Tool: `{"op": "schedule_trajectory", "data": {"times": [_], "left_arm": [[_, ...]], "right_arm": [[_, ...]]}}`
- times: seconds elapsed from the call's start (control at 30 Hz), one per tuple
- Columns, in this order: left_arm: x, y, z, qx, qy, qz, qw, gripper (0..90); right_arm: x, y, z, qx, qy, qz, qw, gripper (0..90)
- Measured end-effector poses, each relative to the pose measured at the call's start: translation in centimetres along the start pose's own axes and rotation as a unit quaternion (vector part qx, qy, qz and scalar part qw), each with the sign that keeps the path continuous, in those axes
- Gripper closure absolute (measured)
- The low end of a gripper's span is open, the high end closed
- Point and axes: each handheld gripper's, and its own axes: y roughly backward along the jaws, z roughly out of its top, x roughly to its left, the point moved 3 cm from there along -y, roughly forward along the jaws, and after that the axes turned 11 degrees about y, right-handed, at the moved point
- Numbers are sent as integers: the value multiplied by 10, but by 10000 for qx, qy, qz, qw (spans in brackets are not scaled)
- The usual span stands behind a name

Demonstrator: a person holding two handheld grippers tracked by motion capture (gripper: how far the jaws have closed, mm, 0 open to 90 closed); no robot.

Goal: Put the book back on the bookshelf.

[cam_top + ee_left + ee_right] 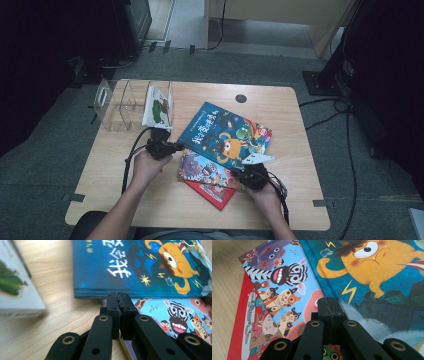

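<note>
1. Between the left gripper (pixel 117 296) jaws no gap shows; they are pressed together, and a thin yellow-green page edge of the animal book (pixel 175 320) sits in the slit low down, though I cannot tell whether it is truly pinched
2. Just past those tips lies the near edge of the blue book (pixel 130 267), its cover facing up, with the animal book tucked under that edge
3. Right gripper (pixel 331 302) has its jaws pressed together too, tips hovering over the seam where the blue book (pixel 387 290) overlaps the animal book (pixel 279 287); contact cannot be told
4. Seen from the high view, the blue book (pixel 225 132) lies flat mid-table, long axis running from the far left down to the near right, overlapping the animal book (pixel 205 167), which rests on a red book (pixel 212 194)
5. Left gripper (pixel 161 145) sits at the blue book's left corner, right gripper (pixel 252 175) at its near edge
6. Further left, a clear rack (pixel 117 105) stands on the table (pixel 300 190), holding a white book (pixel 157 106) upright, leaning slightly
</note>
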Motion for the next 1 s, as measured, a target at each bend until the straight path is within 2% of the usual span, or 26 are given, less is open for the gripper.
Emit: {"op": "schedule_trajectory", "data": {"times": [0.07,0.23,0.27,0.37,0.4,0.5,0.6,0.8,0.87,0.93,1.0], "left_arm": [[4,1,0,18,93,2,10000,892],[6,1,-1,82,132,49,9999,892],[6,1,-1,99,139,73,9998,892],[7,0,-1,61,175,148,9997,890],[8,0,0,41,188,190,9996,890],[10,0,0,35,237,212,9995,881],[13,-1,-1,30,309,222,9993,876],[13,-9,-2,60,339,215,9992,883],[14,-13,-1,54,323,262,9991,882],[15,-15,0,50,325,296,9990,881],[15,-17,2,23,347,278,9990,878]], "right_arm": [[-2,1,-1,-5,-3,57,10000,900],[-8,4,-3,7,-92,37,10000,900],[-14,6,-5,-3,-183,-8,9998,900],[-20,8,-7,-17,-266,-21,9996,900],[-27,12,-10,-7,-381,-49,9993,900],[-33,14,-12,-21,-439,-109,9990,900],[-50,21,-18,-35,-674,-234,9974,900],[-60,26,-19,-64,-845,-283,9960,900],[-65,32,-16,-191,-854,-416,9953,900],[-72,36,-17,-206,-859,-620,9942,900],[-86,42,-20,-215,-971,-888,9911,900]]}}
